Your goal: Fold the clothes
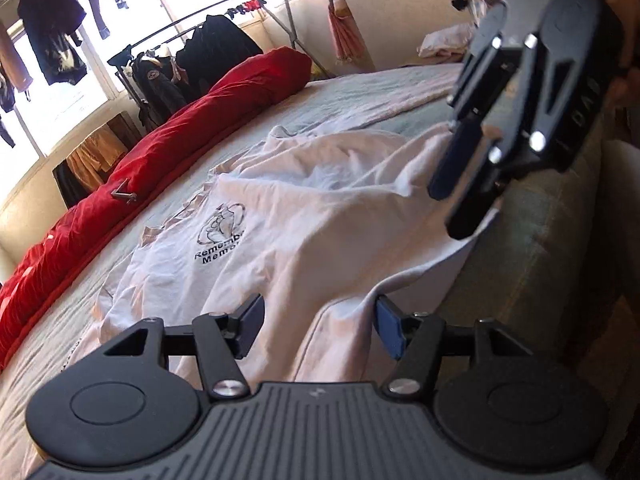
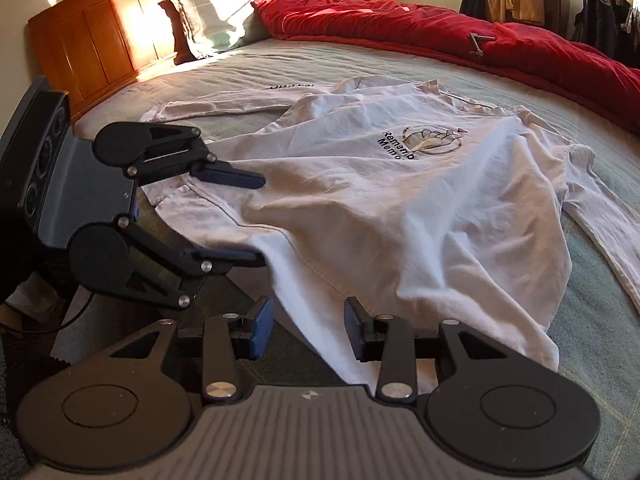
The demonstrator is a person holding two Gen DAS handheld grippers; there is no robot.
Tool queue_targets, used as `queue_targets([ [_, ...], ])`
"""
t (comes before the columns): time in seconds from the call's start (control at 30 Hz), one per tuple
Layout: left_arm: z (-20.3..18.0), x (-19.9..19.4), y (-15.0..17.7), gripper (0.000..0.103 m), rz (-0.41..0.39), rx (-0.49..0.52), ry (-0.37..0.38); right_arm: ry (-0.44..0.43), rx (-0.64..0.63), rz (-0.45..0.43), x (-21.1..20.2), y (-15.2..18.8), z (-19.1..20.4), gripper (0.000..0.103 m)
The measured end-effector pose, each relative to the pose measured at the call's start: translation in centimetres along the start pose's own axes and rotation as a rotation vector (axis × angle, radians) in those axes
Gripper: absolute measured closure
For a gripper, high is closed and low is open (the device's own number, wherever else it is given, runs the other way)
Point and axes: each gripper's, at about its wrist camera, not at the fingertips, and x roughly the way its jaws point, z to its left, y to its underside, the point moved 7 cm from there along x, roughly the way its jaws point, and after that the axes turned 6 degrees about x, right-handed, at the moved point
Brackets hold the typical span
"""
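Left tongs (image 1: 318,326): spread wide, nothing between the pads, poised over the near hem of the white shirt (image 1: 288,216) at the bed's edge. From the right wrist view the same left tongs (image 2: 256,218) reached in from the side, one finger above the cloth and one at the hem, apart and not yet pinching.

White shirt: lay rumpled and face up on the bed (image 2: 248,64), printed logo (image 2: 428,142) showing, long sleeves flung out, the hem hanging a little over the mattress edge near both tools. No fold looked made.

Right tongs (image 2: 308,328): also parted, the hem's corner lying between and just ahead of the blue pads, nothing gripped. In the left wrist view the right tongs (image 1: 460,200) angled down at the far end of the same hem, blurred, fingers apart.

Red duvet (image 1: 160,148): bunched along the far side of the bed, well apart from the shirt.

Step in hand: by my reading, lining up both tools on the hem corners, the very start of the fold.

Next move: it called for each pair to close on a hem corner, lift together, and carry the hem up toward the collar, keeping the cloth taut so the wrinkles did not get folded in.
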Motion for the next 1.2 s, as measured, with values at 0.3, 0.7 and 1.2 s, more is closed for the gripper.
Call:
queue_targets([
  [0.3, 2.6, 1.9, -0.6, 0.041, 0.025, -0.086, -0.021, -0.026, -0.268, 0.051, 2.7, 1.2, 4.5, 0.06],
  [0.7, 1.1, -4.0, 1.2, 0.038, -0.044, -0.096, 0.062, 0.122, -0.442, 0.069, 6.5, 0.8, 4.0, 0.087],
  [1.2, -5.0, 0.2, 1.3, 0.037, -0.029, 0.136, 0.095, 0.124, -0.412, 0.016, 4.2, -1.5, 4.1, 0.098],
])
